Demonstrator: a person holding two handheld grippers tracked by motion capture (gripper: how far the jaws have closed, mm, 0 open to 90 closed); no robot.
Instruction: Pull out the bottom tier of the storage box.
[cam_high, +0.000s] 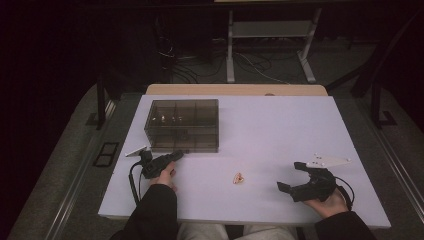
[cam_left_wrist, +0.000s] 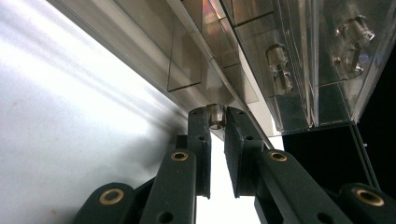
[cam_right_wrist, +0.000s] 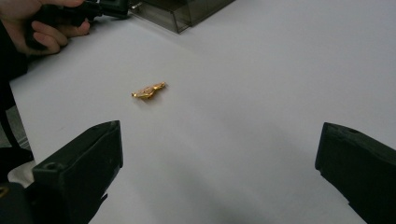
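A smoky clear plastic drawer box (cam_high: 182, 125) stands at the table's back left. My left gripper (cam_high: 176, 155) reaches its lower front edge. In the left gripper view the left gripper (cam_left_wrist: 216, 122) is shut on a small clear drawer knob (cam_left_wrist: 215, 112), with the box's front (cam_left_wrist: 196, 60) running overhead. A small gold trinket (cam_high: 239, 178) lies flat on the white table between the hands. My right gripper (cam_high: 290, 176) rests at the front right, open, its jaws wide apart and pointing toward the trinket (cam_right_wrist: 148, 90). Nothing is between them in the right gripper view (cam_right_wrist: 219, 158).
The white tabletop (cam_high: 270, 125) has bare room in its middle and right. More clear knobs (cam_left_wrist: 279, 65) show on neighbouring drawers. A hand (cam_right_wrist: 44, 35) holding the left gripper is at the far left of the right gripper view, beside the box corner (cam_right_wrist: 187, 11).
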